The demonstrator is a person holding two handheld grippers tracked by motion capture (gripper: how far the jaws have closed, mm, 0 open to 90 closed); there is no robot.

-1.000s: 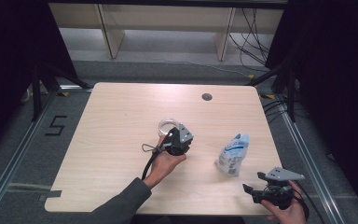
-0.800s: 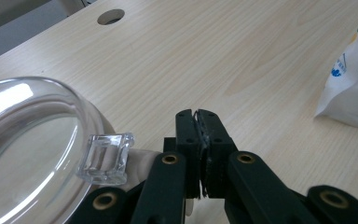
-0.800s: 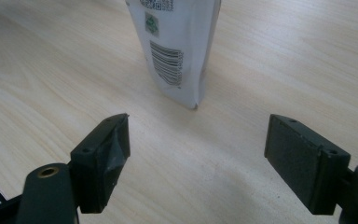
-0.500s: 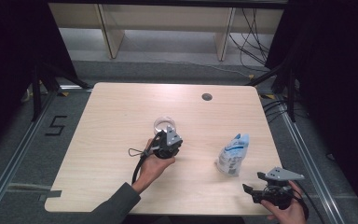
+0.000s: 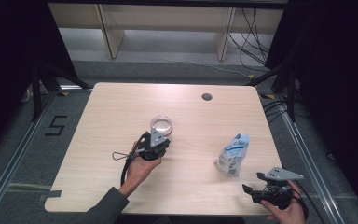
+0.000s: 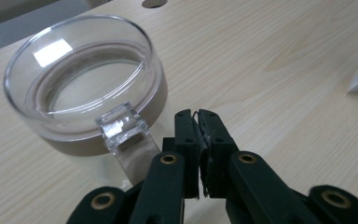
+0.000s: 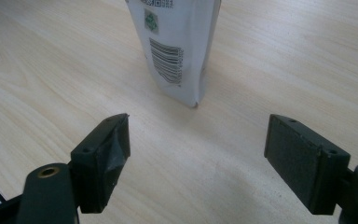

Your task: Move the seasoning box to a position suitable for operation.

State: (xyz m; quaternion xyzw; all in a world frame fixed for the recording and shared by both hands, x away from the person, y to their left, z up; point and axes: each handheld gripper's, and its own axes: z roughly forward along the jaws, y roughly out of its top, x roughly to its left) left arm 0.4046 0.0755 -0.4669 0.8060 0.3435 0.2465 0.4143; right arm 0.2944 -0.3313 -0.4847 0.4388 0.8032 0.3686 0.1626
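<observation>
The left gripper sits near the middle of the light wooden table, held from below by the left hand. In the left gripper view its jaws are pressed together with nothing between them, and their tips lie just beside the small tab handle of a clear glass dish; whether they touch the tab is hard to say. The dish stands upright on the table just beyond that gripper.

The right gripper is at the table's near right edge in the right hand, its jaws spread wide and holding nothing. A white pouch with blue print stands ahead of it, clear of both jaws. In the right gripper view the pouch is cut off at the top, showing a barcode; its lettering is too small to read
</observation>
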